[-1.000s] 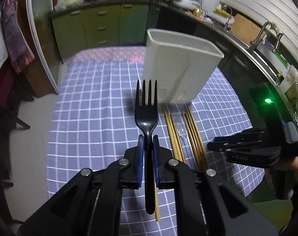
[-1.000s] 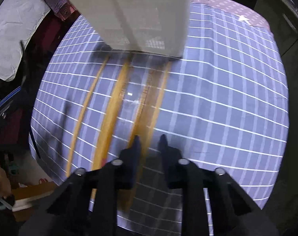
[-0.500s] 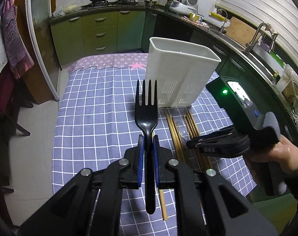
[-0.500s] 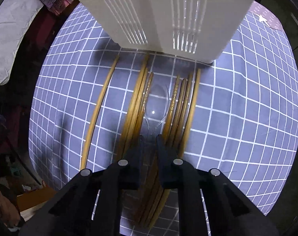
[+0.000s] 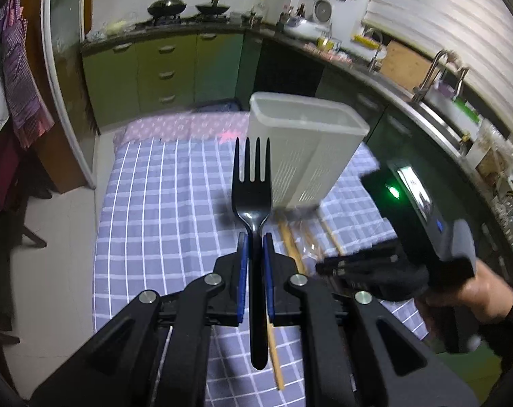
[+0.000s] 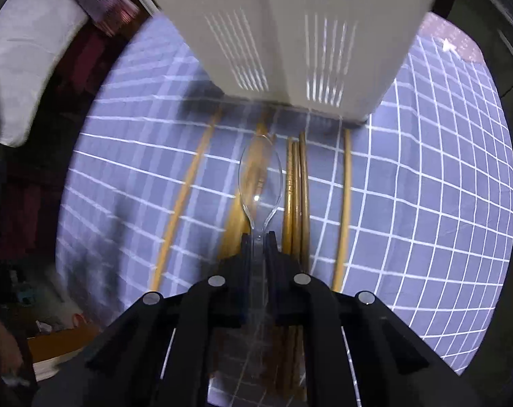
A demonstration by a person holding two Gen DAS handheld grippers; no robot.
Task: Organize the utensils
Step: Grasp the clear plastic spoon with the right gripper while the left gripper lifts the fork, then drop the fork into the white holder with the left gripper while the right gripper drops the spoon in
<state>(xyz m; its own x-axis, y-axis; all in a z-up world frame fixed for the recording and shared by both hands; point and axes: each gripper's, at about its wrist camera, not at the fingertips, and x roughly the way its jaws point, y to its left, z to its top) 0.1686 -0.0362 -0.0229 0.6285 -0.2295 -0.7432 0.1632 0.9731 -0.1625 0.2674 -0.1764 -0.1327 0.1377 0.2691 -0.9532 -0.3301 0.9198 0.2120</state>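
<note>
A black plastic fork (image 5: 251, 186) stands tines-up in my left gripper (image 5: 255, 237), which is shut on its handle above the table. Ahead of it stands the white slotted utensil holder (image 5: 307, 146), upright on the checked cloth. My right gripper (image 6: 258, 237) points steeply down in front of the holder (image 6: 290, 27), its jaws closing on the handle of a clear plastic spoon (image 6: 260, 179), bowl forward. Several wooden chopsticks (image 6: 298, 196) lie on the cloth under the spoon. In the left wrist view the right gripper (image 5: 324, 266) hovers over the chopsticks (image 5: 290, 244).
A blue-and-white checked tablecloth (image 5: 161, 203) covers the table. A hand (image 5: 476, 295) holds the right gripper at the table's right edge. Single chopsticks lie apart at the left (image 6: 185, 203) and right (image 6: 344, 203) of the bundle. Kitchen cabinets (image 5: 161, 71) stand beyond the table.
My right gripper closed on the clear spoon's handle and lifted it off the chopsticks. The left gripper rose a little with the fork, and the holder now sits lower in its view.
</note>
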